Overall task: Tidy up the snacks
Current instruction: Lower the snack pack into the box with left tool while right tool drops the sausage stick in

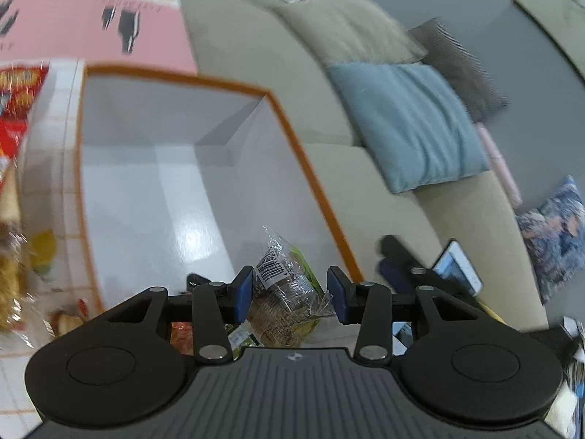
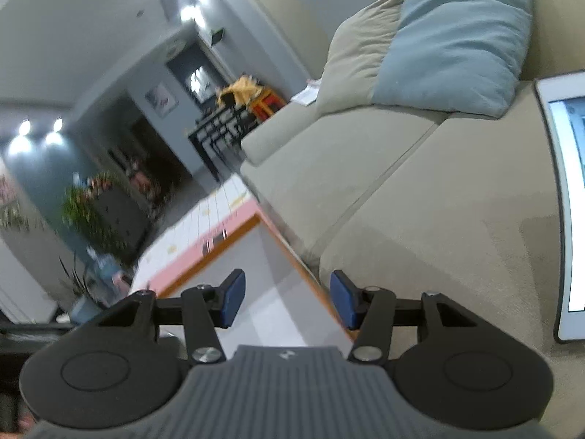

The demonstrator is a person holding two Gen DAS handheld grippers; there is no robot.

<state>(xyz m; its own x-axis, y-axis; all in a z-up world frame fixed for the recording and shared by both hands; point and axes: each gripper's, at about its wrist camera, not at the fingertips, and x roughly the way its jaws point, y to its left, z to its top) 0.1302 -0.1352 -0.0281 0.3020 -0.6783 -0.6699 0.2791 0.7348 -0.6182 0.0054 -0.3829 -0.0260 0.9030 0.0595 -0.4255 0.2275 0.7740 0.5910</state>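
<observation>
A: What sits in the box [image 1: 190, 168] right now?

B: In the left wrist view its white inside looks bare; I see only glossy floor and walls inside the orange rim. It stands on the tiled bench [image 1: 55, 109], with a pink printed strip [image 1: 91, 29] on the bench at twelve o'clock from it.

A: And the left claw [image 1: 289, 292]?

B: It holds a clear-wrapped snack [image 1: 285, 289] between its blue pads [image 1: 244, 292]. The left pad presses the wrapper; whether the right pad touches it I cannot tell. The packet has a barcode label and a brown and green filling, and it hangs at the box's near right corner, at about five o'clock of the opening.

A: Other snacks?

B: A red bag [image 1: 18, 109] lies on the bench at nine o'clock of the box, with blurred yellowish packets [image 1: 11, 267] below it at about eight.

A: The right claw [image 2: 287, 301]?

B: Open, nothing between its pads. It points over the box's far edge [image 2: 234, 245] toward the beige sofa [image 2: 420, 201], where a blue cushion [image 2: 457, 40] lies at one o'clock and a white tablet [image 2: 565, 201] at three.
</observation>
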